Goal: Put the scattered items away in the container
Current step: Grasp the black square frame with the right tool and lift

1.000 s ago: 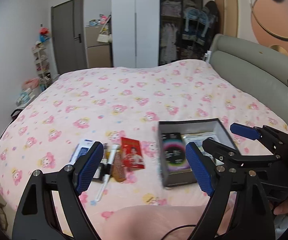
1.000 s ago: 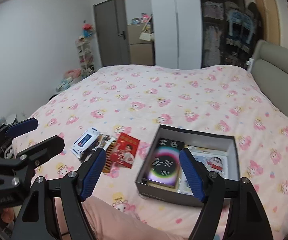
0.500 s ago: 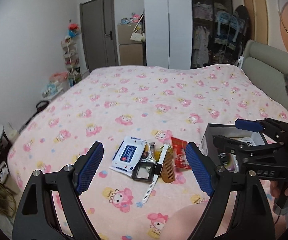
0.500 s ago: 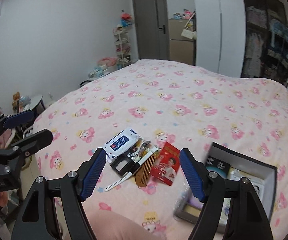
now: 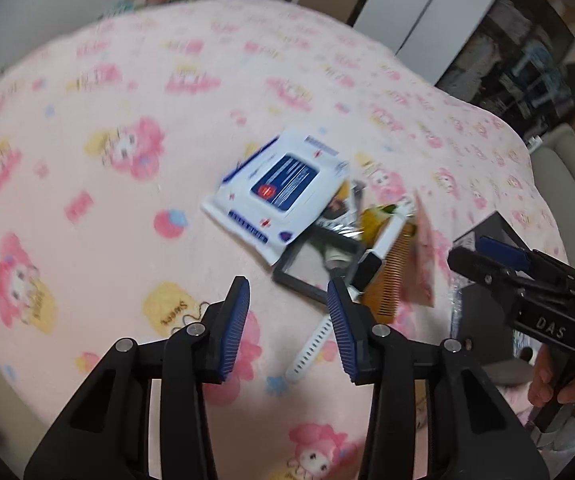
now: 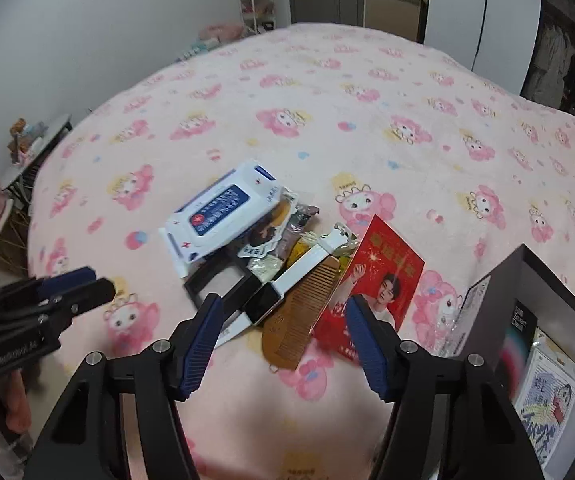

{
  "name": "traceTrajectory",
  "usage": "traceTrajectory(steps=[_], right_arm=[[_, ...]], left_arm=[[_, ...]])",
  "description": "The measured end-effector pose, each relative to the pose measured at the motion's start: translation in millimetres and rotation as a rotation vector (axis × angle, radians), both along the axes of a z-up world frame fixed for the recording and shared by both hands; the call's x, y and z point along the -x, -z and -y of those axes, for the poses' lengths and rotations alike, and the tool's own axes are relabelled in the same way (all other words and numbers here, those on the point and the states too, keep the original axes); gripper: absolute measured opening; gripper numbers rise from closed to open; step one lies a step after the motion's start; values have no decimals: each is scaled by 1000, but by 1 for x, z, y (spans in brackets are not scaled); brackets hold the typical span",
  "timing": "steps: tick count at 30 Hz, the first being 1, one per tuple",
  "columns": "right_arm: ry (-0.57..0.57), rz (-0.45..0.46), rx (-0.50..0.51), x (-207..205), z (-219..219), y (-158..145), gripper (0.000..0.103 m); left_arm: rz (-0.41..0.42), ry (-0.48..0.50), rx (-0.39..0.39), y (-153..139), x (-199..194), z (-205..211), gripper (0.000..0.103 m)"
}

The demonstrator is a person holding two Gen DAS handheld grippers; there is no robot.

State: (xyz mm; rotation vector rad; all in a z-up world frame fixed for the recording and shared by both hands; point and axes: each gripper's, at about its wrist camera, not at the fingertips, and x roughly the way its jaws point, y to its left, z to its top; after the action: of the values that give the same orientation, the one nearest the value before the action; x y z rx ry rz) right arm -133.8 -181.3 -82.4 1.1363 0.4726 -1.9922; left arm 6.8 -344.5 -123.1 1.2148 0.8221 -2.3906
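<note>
Two spread, empty tools, left tool point(image 5: 287, 300) and right tool point(image 6: 281, 320), hover over a pile on the pink bed point(image 6: 327, 92): the soft white wipes pack point(image 6: 217, 212) likely squashes; grip the stiff wooden comb point(image 6: 301, 312) edgewise, beside the grey box point(image 6: 527, 304).

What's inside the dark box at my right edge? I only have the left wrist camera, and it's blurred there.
Observer: The open dark grey cardboard box already holds a white cartoon-print packet beside a black carton with a glowing ring.
Operator: Is the right gripper carrying anything?
Observer: No. The right gripper is open and empty, hovering over the brown wooden comb.
Operator: What's the pink sliver next to that comb?
Observer: A red rectangular card printed with a man in a white shirt.
</note>
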Motion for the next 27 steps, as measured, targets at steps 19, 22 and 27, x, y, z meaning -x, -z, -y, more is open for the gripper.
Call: traceTrajectory(steps=[19, 22, 27], right_arm=[[-143, 133, -81, 34, 76, 78, 45], [-158, 167, -95, 29, 74, 86, 38], [-191, 220, -114, 15, 64, 100, 34]], left_arm=[[75, -17, -166, 77, 43, 15, 40], [76, -12, -181, 76, 43, 14, 40], [75, -15, -189, 78, 38, 13, 40]])
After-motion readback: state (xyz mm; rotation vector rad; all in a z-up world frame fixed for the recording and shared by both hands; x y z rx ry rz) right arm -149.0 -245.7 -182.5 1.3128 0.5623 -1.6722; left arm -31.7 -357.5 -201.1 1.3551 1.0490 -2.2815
